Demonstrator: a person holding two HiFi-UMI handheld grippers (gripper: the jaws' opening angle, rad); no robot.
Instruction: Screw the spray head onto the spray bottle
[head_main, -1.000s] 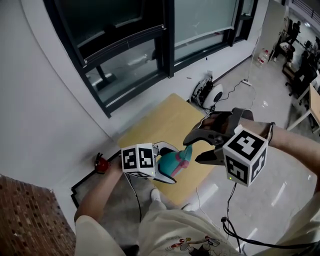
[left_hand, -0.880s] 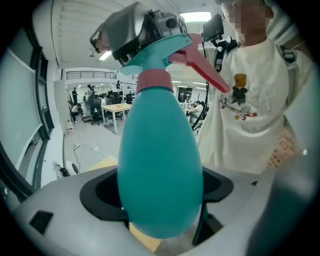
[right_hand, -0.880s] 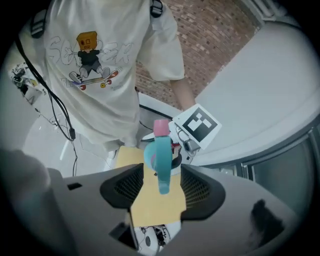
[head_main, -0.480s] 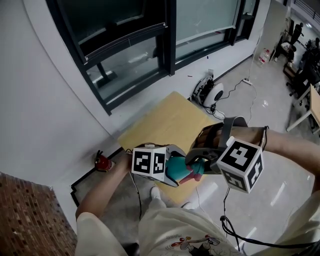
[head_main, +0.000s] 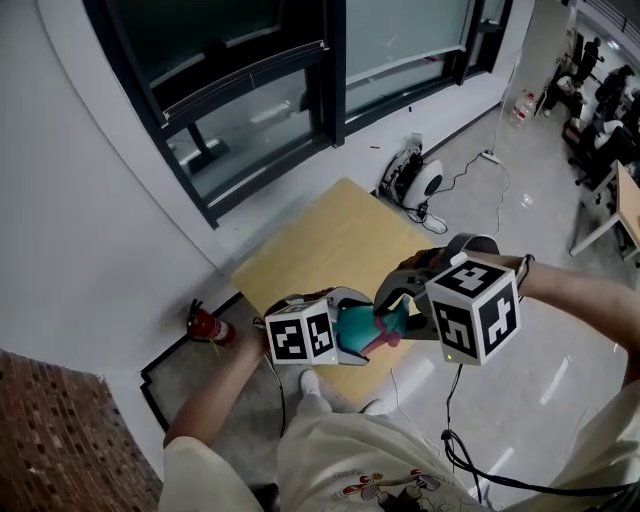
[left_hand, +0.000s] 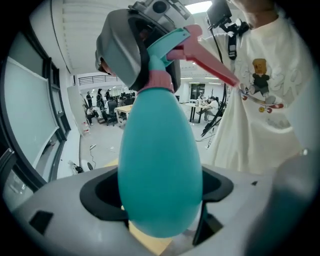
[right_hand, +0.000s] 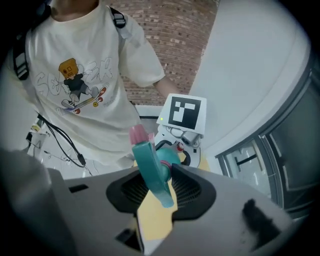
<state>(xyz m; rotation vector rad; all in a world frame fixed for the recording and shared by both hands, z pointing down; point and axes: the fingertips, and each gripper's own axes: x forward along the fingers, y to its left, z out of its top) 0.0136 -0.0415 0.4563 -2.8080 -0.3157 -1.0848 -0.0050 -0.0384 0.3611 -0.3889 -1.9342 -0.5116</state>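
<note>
Head view gives us a pale wooden bench (head_main: 330, 240) set cornerwise against a white wall (head_main: 100, 200), under tall dark-framed windows (head_main: 250, 110). Grey glossy floor (head_main: 520, 330) runs off to the right, where people (head_main: 600, 95) sit among desks in the far corner. A red extinguisher (head_main: 208, 325) stands on the floor by the bench's left corner, a white device (head_main: 420, 185) with cables lies beyond its far corner, and brick (head_main: 60, 430) fills the lower left.

We hold the teal bottle (left_hand: 159, 150) in the air over the bench's near edge. Our left tongs (left_hand: 160, 200) grip its fat body on both sides, neck pointing away from them. The spray head (right_hand: 152, 165), teal with a pink collar and trigger, sits on the neck, and our right tongs (right_hand: 161, 190) are clamped on it, ribbed pads on either side.

A second ago the right tongs hung wide open above and to the right of the bottle, clear of the spray head. Since then they have come down over it, their jaws have just been closing with the head between them, and their marker cube has rolled to show other faces. The left tongs and bottle have barely shifted.
</note>
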